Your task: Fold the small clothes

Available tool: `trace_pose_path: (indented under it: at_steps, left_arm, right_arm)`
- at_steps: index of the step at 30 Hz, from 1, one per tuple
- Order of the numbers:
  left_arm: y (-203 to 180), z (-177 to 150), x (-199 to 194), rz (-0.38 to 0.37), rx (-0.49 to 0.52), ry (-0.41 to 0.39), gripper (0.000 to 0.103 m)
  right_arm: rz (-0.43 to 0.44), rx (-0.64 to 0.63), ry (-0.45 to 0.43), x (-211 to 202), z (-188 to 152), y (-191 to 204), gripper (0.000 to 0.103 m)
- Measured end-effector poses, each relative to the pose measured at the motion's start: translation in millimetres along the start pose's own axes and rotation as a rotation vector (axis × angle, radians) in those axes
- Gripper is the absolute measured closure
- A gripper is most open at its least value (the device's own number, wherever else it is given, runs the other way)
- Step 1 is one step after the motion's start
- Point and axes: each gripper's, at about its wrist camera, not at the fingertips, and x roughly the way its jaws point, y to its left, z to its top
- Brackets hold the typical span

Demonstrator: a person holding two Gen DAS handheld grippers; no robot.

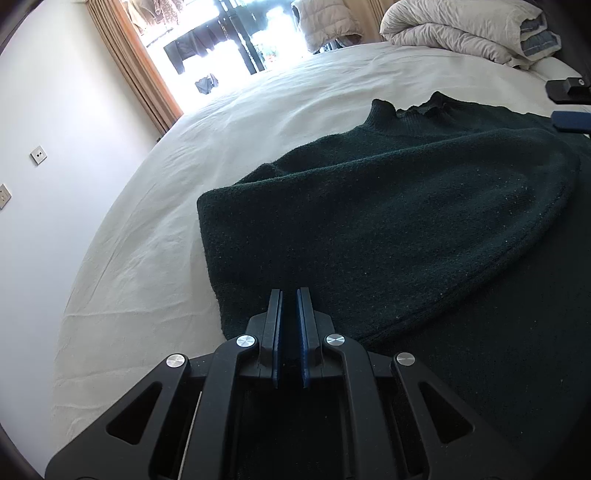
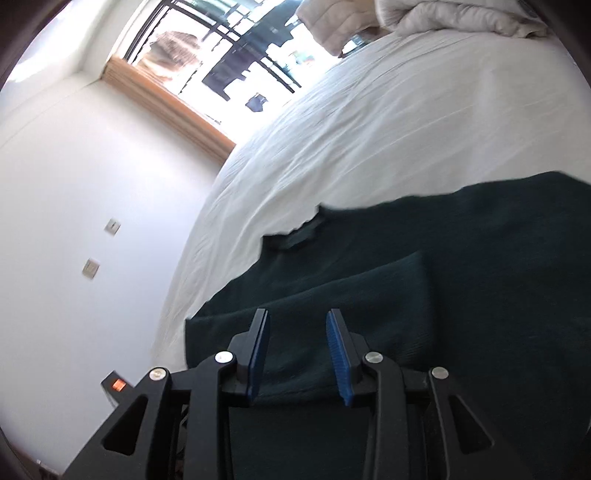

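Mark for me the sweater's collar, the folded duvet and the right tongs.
sweater collar (image 1: 417, 110), left wrist view, on the ribbed neck edge.
folded duvet (image 1: 454, 33), left wrist view, on its top fold.
right tongs (image 2: 297, 325), right wrist view, midway between the fingertips.

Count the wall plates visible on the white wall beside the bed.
2. In the left wrist view, a small square wall plate sits higher on the wall, and a second one lies lower left at the picture's edge. Others may be out of view.

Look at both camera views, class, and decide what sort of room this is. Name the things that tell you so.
Most likely a bedroom. A dark green knitted sweater lies on a wide bed covered with a white sheet, a bundled cream duvet sits at its far end, and a curtained window is behind.
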Motion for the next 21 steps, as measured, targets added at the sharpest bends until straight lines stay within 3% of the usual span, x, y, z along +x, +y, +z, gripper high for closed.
trace_pose_path:
  at_steps: [3, 4, 6, 7, 11, 12, 13, 15, 18, 19, 21]
  left_arm:
    - [1.3, -1.6, 1.8, -0.011, -0.008, 0.004, 0.095]
    - [2.2, -1.9, 2.1, -0.016, -0.012, 0.007, 0.095]
    - [3.8, -2.1, 2.5, -0.026, -0.02, 0.01, 0.095]
    - [4.3, -2.7, 2.4, -0.028, -0.023, 0.01, 0.095]
    - [3.4, -3.3, 2.8, -0.019, -0.018, 0.009, 0.095]
    - [2.4, -3.2, 2.8, -0.012, -0.013, 0.009, 0.095]
    - [1.1, -3.1, 2.9, -0.005, -0.008, 0.01, 0.095]
    - [-1.4, -3.4, 2.6, 0.008, -0.001, 0.01, 0.095]
    - [-4.7, -3.8, 2.6, 0.03, 0.012, 0.01, 0.095]
    - [-5.7, -3.9, 2.4, 0.034, 0.014, 0.011, 0.095]
    - [-5.3, -4.4, 2.1, 0.029, 0.009, 0.008, 0.095]
  right_arm:
    - [0.007, 0.068, 0.093, 36.0, -2.4, -21.8, 0.067]
    - [-0.027, 0.114, 0.113, 42.8, -3.1, -37.5, 0.078]
    - [0.009, 0.177, 0.095, 41.4, -1.8, -66.9, 0.103]
    - [0.068, 0.227, 0.069, 34.8, -0.5, -81.4, 0.103]
    - [-0.06, 0.308, -0.133, -17.0, 11.8, -112.1, 0.102]
    - [-0.062, 0.307, -0.151, -24.1, 14.0, -111.4, 0.095]
    - [-0.041, 0.283, -0.153, -26.7, 16.1, -104.8, 0.094]
    - [0.023, 0.198, -0.128, -20.1, 17.7, -78.5, 0.094]
    - [0.129, 0.107, -0.016, 20.1, 17.6, -35.1, 0.08]
    - [0.142, 0.084, 0.03, 38.7, 15.1, -22.7, 0.072]
    - [0.123, 0.068, 0.102, 73.6, 10.7, -9.5, 0.07]
